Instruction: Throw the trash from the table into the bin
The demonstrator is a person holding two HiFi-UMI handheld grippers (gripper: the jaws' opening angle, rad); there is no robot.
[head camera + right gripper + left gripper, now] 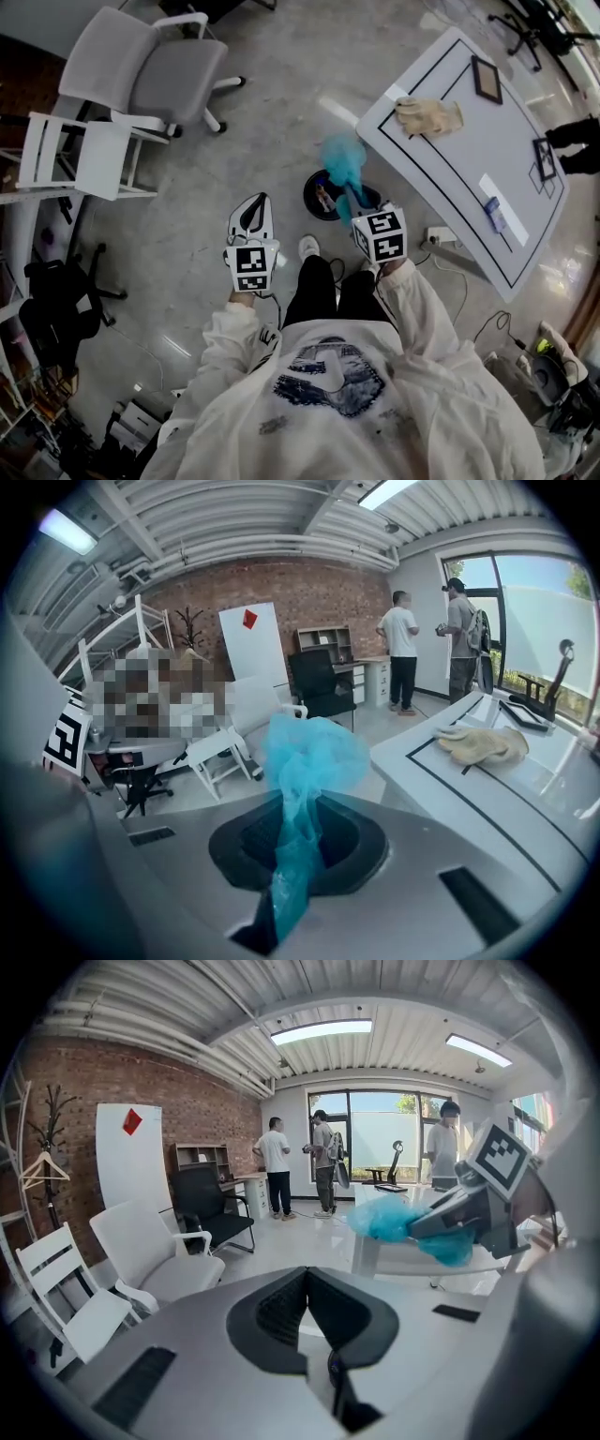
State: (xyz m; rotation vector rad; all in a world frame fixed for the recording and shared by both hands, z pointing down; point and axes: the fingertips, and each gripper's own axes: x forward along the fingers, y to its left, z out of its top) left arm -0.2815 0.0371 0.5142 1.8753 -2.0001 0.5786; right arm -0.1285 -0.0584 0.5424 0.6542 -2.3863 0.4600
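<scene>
- Our right tongs (pixel 354 202) are clamped on a wad of thin blue plastic (pixel 342 159), which bulges out past the tips.
- The wad hangs in the air about over the black bin (pixel 307 192). The head view does not let us tell whether it is square over the mouth or past the far rim.
- Our left tongs (pixel 253 208) are closed with nothing between them, held out to the left of the bin.
- To make this drop well, we judge that the wad should be centred over the bin's mouth and brought low before we let go. The plastic is light, so it may drift aside or cling to a pad, and a small shake could free it.
- The bin stands on the floor just left of the white surface (pixel 469 159), and something colourful already lies inside it.
- A pale glove (pixel 427 117) lies on the surface near its left edge, and a small bluish item (pixel 495 214) lies toward the near end. We cannot tell what that item is.
- The room has a pale glossy floor, with a white office chair (pixel 164 75) and a white slatted chair (pixel 80 155) at the far left. There is also a brick wall, and people stand by a far window.
</scene>
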